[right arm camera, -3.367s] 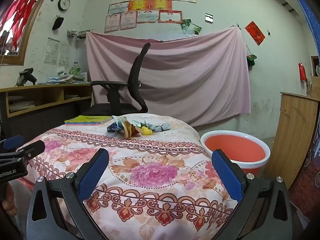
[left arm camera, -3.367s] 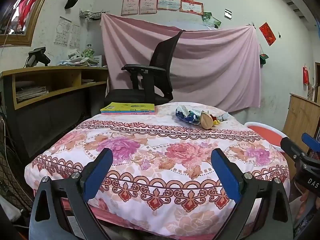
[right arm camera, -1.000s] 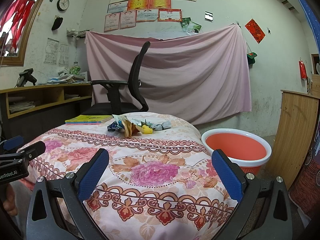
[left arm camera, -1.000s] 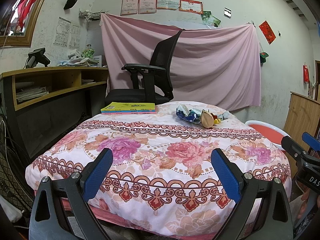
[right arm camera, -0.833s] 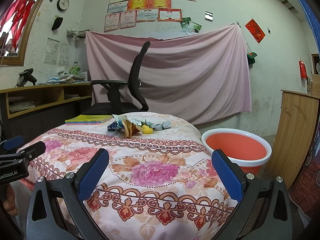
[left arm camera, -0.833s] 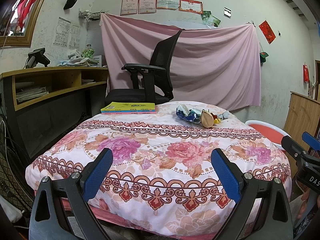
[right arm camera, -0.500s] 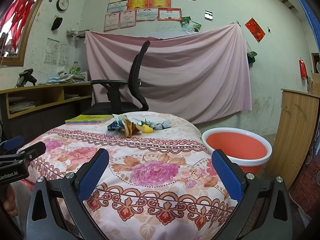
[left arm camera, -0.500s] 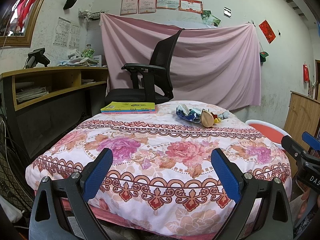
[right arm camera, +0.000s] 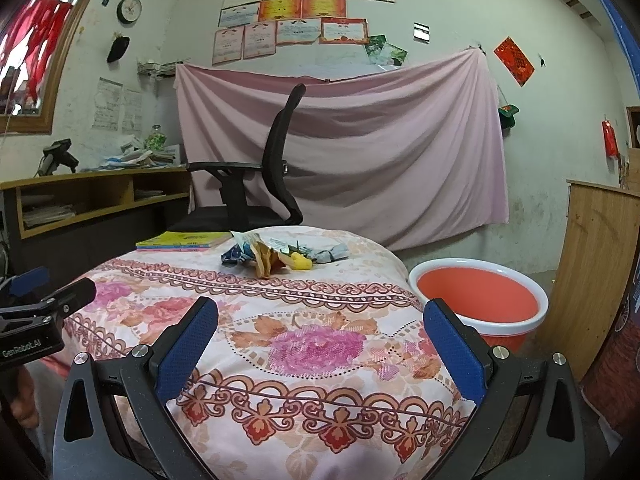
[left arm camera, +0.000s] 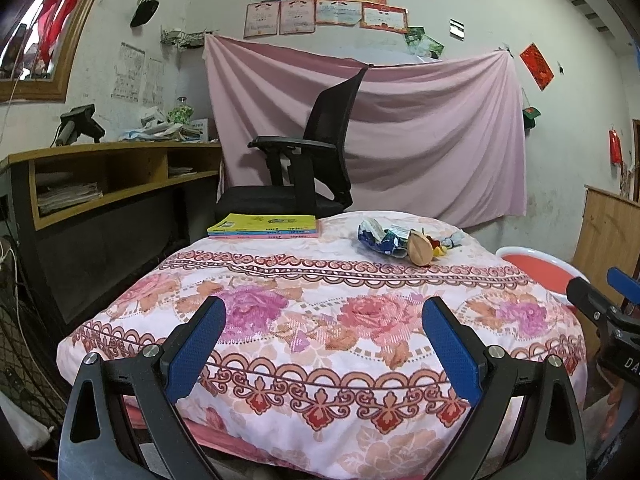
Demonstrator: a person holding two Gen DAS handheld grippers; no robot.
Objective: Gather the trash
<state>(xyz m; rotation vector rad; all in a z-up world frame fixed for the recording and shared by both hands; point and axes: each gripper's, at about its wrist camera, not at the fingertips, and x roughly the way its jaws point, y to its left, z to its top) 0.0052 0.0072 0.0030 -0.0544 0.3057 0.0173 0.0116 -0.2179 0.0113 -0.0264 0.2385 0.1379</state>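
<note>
A small heap of trash, crumpled wrappers with a tan and a yellow piece, lies at the far side of the floral-covered table; it also shows in the right wrist view. A red basin with a white rim stands on the floor to the table's right, partly seen in the left wrist view. My left gripper is open and empty at the table's near edge. My right gripper is open and empty at the near right edge.
A stack of thin books with a yellow cover lies at the table's far left. A black office chair stands behind the table. A wooden desk with shelves is at the left, a wooden cabinet at the right.
</note>
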